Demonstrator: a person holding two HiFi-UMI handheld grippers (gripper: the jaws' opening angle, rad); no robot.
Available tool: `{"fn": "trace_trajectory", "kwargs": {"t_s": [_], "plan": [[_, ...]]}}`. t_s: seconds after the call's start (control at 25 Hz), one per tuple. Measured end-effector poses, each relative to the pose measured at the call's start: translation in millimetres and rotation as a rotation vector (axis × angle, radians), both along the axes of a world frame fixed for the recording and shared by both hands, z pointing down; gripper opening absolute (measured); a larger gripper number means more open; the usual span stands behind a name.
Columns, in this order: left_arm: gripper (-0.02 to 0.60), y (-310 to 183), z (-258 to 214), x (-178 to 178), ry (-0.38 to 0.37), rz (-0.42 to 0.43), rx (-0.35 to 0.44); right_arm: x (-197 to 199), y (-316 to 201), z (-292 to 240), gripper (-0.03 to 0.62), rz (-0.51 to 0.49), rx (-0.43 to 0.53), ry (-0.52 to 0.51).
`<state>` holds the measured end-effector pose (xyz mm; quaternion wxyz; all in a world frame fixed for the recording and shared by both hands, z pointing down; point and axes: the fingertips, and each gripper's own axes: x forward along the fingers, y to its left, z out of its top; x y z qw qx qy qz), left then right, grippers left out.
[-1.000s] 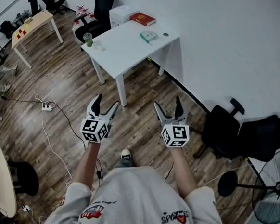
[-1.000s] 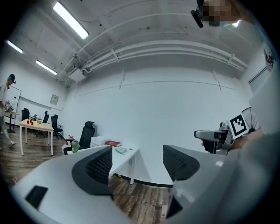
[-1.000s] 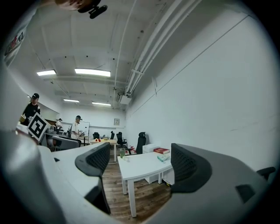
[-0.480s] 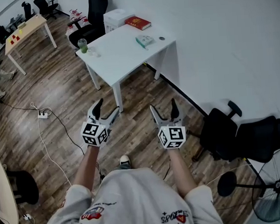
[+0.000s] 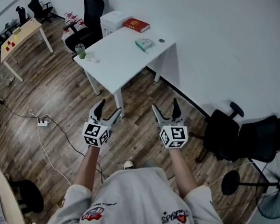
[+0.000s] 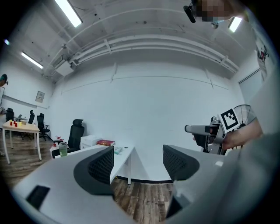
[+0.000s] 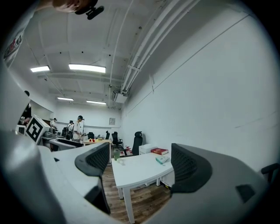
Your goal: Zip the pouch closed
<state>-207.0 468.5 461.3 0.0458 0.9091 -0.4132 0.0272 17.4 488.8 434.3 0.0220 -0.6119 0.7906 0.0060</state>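
1. The white surface (image 5: 121,62) stands on a wooden floor (image 5: 57,101), with one corner at the wall.
2. A green cup (image 5: 80,51) stands near its left corner, with a small clear thing (image 5: 93,56) just beside it.
3. The pouch (image 5: 143,43) lies near the wall-side edge.
4. A small dark disc (image 5: 161,40) lies by the right corner, apart from the pouch.

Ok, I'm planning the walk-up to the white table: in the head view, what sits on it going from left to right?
green cup → white box → pouch → small dark round object. The red book overlaps box and pouch sideways, so it is left out.
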Motion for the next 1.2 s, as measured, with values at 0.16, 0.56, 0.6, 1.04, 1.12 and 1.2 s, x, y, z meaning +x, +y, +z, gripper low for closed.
{"fn": "trace_trajectory", "kwargs": {"t_s": [0.16, 0.56, 0.6, 1.04, 1.12, 1.2], "plan": [[0.342, -25, 5, -1, 0.003, 0.000, -0.014, 6, -24, 7, 0.428, 0.010, -0.004, -0.012], [0.339, -106, 23, 21, -0.001, -0.020, -0.037, 34, -112, 20, 0.420, -0.003, -0.005, -0.007], [0.339, -118, 24, 23, -0.001, -0.024, -0.039, 37, -125, 19, 0.420, -0.005, -0.006, -0.006], [0.331, -249, 22, 74, -0.001, -0.098, -0.068, 89, -273, 5, 0.416, -0.086, -0.002, 0.003], [0.331, -270, 22, 85, -0.002, -0.112, -0.074, 100, -300, 5, 0.416, -0.102, -0.007, 0.004], [0.330, -292, 23, 98, -0.006, -0.122, -0.079, 111, -325, 3, 0.414, -0.115, -0.010, 0.003]]}}
